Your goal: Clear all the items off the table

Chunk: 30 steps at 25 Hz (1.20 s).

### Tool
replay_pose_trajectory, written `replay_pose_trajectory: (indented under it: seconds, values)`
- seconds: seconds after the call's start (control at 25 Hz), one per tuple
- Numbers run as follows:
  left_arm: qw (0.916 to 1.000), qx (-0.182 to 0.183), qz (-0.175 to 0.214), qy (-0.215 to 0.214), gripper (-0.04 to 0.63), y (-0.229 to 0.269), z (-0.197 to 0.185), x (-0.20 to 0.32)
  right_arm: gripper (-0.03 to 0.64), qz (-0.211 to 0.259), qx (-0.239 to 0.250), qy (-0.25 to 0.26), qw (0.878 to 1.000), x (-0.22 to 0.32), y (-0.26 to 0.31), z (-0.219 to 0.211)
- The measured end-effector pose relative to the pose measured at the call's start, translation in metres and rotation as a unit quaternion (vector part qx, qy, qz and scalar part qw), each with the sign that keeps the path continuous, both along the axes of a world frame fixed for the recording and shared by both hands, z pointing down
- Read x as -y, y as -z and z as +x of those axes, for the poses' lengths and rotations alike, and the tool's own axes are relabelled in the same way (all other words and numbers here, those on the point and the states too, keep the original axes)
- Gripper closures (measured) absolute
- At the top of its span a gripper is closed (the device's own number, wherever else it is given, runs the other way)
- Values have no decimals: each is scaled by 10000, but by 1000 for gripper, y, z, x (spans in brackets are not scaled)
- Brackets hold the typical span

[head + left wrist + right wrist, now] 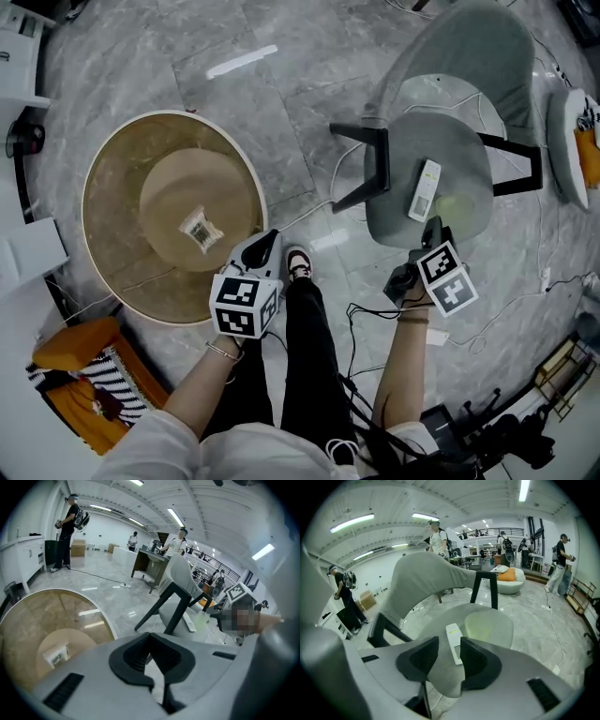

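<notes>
A small white packet point(201, 230) point(56, 656) lies in the middle of the round tan table point(112, 178) point(28, 620). My left gripper point(265, 246) point(149, 641) hovers at the table's right edge, shut and empty. On the seat of the grey chair point(469, 66) point(426, 578) lie a white remote point(425, 189) point(452, 637) and a pale green patch point(457, 204) point(485, 625). My right gripper point(433, 228) point(449, 656) sits at the seat's near edge, open, just short of the remote, with nothing between its pads.
Cables point(375, 328) run across the marble floor around my legs point(309, 337). An orange cushion with striped cloth point(84, 375) lies at lower left. A white round seat with orange items point(577, 141) stands at the far right. Several people stand far off in the hall.
</notes>
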State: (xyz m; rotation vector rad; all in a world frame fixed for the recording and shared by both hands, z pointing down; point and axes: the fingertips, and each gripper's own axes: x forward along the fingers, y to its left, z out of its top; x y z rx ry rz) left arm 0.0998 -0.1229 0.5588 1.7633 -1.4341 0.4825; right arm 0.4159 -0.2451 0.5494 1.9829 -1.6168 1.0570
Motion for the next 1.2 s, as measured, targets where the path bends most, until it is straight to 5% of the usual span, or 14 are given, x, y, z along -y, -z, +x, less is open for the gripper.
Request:
replay_pose_trajectory:
  seconds: [0.28, 0.52, 0.8, 1.2]
  values:
    - [9968, 89, 123, 786, 588, 13, -90, -40, 477, 49, 79, 916, 9958, -29, 4, -135]
    - [9870, 165, 109, 1592, 588, 18, -171, -98, 488, -97, 76, 1967, 9804, -74, -3, -258]
    - [9764, 238, 158, 2140, 588, 20, -239, -156, 591, -353, 260, 3086, 9502, -130, -8, -365]
    - [9599, 256, 115, 2790, 588, 12, -308, -225, 591, -725, 425, 4188, 9042, -203, -27, -469]
